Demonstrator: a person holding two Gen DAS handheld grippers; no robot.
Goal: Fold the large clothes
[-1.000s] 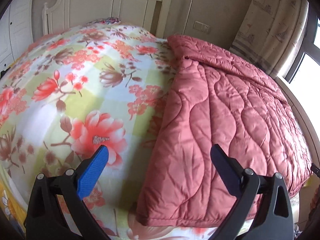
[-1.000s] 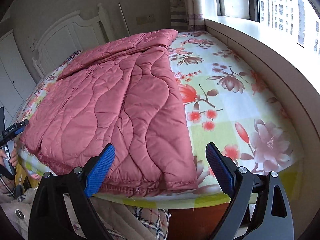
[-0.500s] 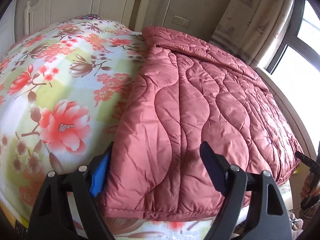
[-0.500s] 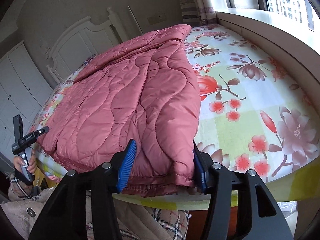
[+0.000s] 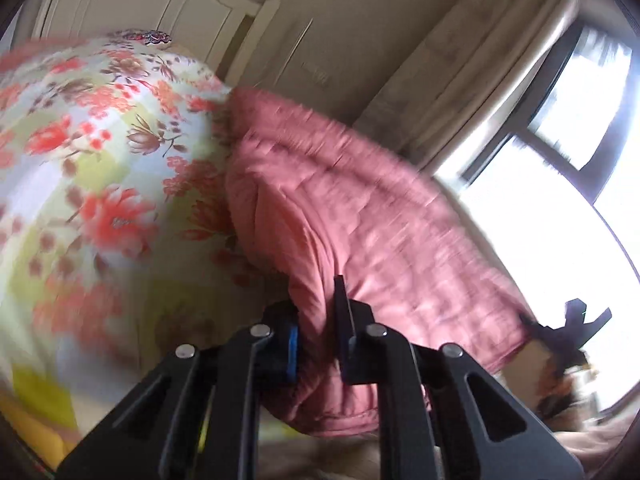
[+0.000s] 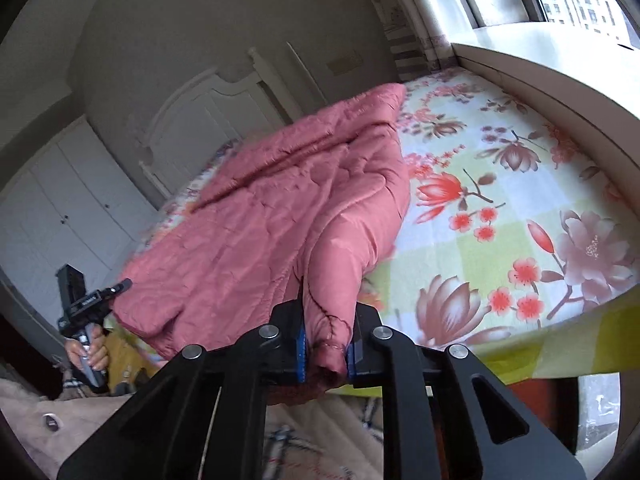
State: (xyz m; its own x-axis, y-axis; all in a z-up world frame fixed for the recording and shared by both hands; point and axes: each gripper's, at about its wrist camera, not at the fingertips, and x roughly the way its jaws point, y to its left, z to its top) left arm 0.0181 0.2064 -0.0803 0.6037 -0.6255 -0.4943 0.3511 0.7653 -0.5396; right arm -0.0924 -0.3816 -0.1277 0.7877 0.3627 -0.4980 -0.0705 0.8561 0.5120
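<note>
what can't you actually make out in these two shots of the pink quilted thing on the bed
- Left wrist view: motion blur smears the pink quilted garment and the floral sheet; no stitching or edges read.
- Left wrist view: window glare washes out the bed's far side.
- Both views: the pinched hem is hidden between the pads of the left gripper and the right gripper.
- Right wrist view: sleeves, collar or garment type cannot be told; folds cover them.

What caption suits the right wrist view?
Right hand-held gripper shut on pink quilted coat's corner over floral bed.
</note>
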